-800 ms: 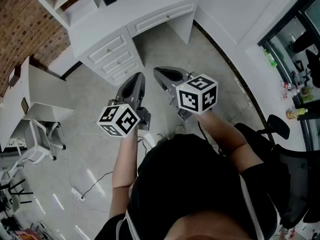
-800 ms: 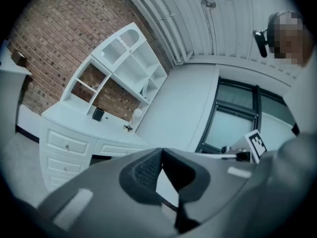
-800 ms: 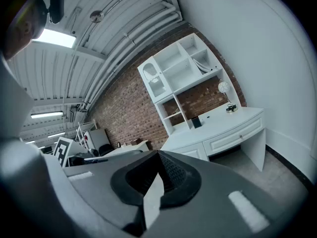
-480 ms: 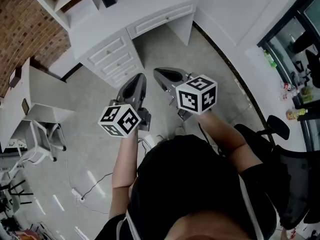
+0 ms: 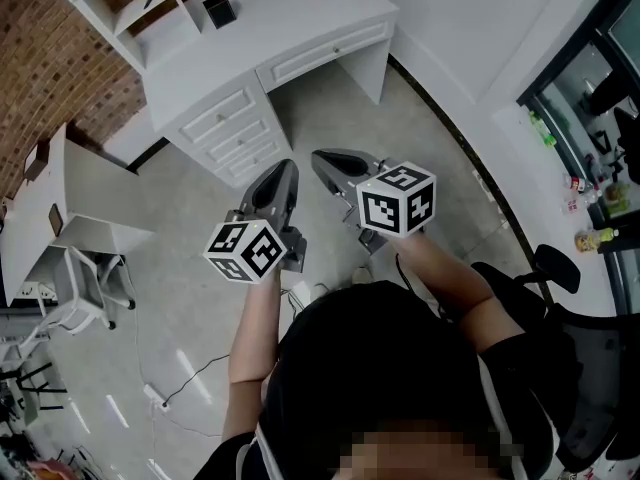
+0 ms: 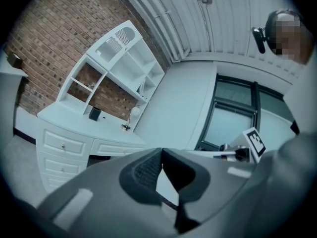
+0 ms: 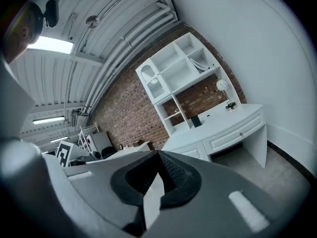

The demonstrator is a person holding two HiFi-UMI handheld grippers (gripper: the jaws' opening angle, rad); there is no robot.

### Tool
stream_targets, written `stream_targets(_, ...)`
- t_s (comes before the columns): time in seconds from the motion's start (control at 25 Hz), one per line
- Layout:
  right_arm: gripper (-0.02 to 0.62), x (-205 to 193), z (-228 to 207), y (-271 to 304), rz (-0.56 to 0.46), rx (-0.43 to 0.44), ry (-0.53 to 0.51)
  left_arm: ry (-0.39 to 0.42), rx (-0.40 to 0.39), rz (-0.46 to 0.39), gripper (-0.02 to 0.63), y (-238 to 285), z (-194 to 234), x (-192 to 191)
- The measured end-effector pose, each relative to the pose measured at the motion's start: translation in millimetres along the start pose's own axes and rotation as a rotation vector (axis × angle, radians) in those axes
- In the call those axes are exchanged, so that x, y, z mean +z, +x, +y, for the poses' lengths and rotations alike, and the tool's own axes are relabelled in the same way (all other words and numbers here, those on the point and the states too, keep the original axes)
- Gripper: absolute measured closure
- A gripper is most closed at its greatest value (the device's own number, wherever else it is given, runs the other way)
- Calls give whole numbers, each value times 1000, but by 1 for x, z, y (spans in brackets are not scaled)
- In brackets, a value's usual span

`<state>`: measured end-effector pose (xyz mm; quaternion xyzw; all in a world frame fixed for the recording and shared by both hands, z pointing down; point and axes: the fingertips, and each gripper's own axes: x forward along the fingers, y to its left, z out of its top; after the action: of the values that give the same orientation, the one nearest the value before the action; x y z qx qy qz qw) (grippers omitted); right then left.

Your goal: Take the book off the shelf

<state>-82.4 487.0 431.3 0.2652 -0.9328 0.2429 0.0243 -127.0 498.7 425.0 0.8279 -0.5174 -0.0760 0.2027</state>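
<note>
A white desk (image 5: 290, 18) with a white shelf unit (image 7: 178, 78) stands against a brick wall, well ahead of me. In an upper right compartment of the shelves lean pale, book-like things (image 7: 200, 63), too small to tell apart; the same leaning things (image 6: 144, 86) show in the left gripper view. My left gripper (image 5: 285, 168) and right gripper (image 5: 322, 158) hang side by side over the grey floor, short of the desk's drawers (image 5: 235, 128). Both are shut and empty: the left gripper (image 6: 161, 150) and the right gripper (image 7: 158, 152) each have their pads together.
A small black box (image 5: 219, 10) and a round lamp (image 7: 222, 86) stand on the desk top. A white table (image 5: 70, 188) and a white chair (image 5: 90, 288) are at the left. At the right is a black office chair (image 5: 560, 268). A cable (image 5: 190, 373) trails on the floor.
The head view has shifted a little, so more of the desk top shows. Both grippers stay shut and side by side, nearly where they were.
</note>
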Motion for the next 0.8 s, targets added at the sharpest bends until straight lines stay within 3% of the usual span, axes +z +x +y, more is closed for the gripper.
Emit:
stream_targets(0.52,597,16,-46,-24,4,24,32,6,27,25,601,49,-22,-15)
stream_targets(0.8,597,25,-69,-28,-9,-10,35,-31,13,45,601,72,-22,-20)
